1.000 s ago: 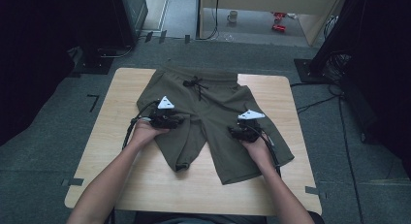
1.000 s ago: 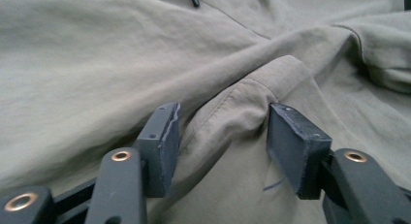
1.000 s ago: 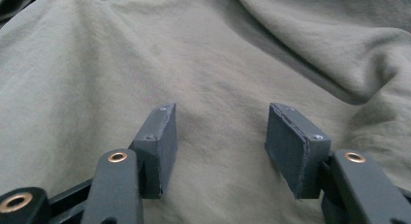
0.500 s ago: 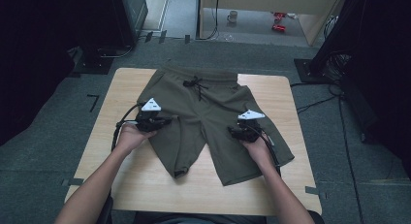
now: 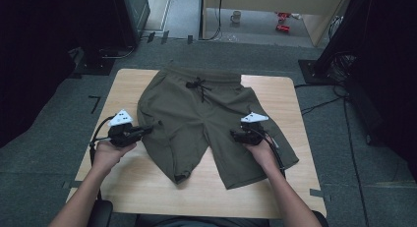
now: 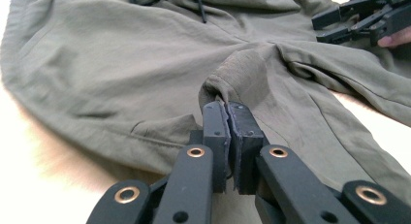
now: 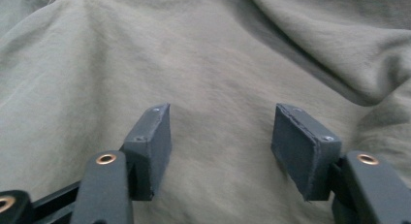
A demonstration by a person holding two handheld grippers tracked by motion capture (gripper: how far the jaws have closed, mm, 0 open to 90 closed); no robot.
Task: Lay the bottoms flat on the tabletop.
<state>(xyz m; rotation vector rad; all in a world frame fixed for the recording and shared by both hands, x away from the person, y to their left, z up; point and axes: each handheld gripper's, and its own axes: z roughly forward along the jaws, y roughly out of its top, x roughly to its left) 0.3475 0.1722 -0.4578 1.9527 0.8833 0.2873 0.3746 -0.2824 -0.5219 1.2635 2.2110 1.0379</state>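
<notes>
Olive-green shorts (image 5: 196, 114) lie flat on the wooden table (image 5: 128, 183), waistband and black drawstring (image 5: 198, 84) at the far side. My left gripper (image 5: 147, 130) is at the shorts' left edge, shut on a raised fold of the fabric (image 6: 232, 78); the jaws (image 6: 227, 107) meet with the cloth pinched at their tips. My right gripper (image 5: 233, 135) rests over the shorts' right leg. Its jaws (image 7: 220, 122) stand wide apart and have just been opening, with the cloth (image 7: 218, 54) lying loose beneath them. The left gripper view catches the right gripper (image 6: 329, 27) farther off.
Bare table shows left of the shorts and along the front edge. Beyond the table the grey floor holds a mug (image 5: 236, 15), small red items (image 5: 282, 20) and cables (image 5: 319, 106) at the right. Dark curtains close in both sides.
My left gripper has moved left and toward the person, from over the left leg to the shorts' left edge, drawing fabric along. The right hand has stayed put.
</notes>
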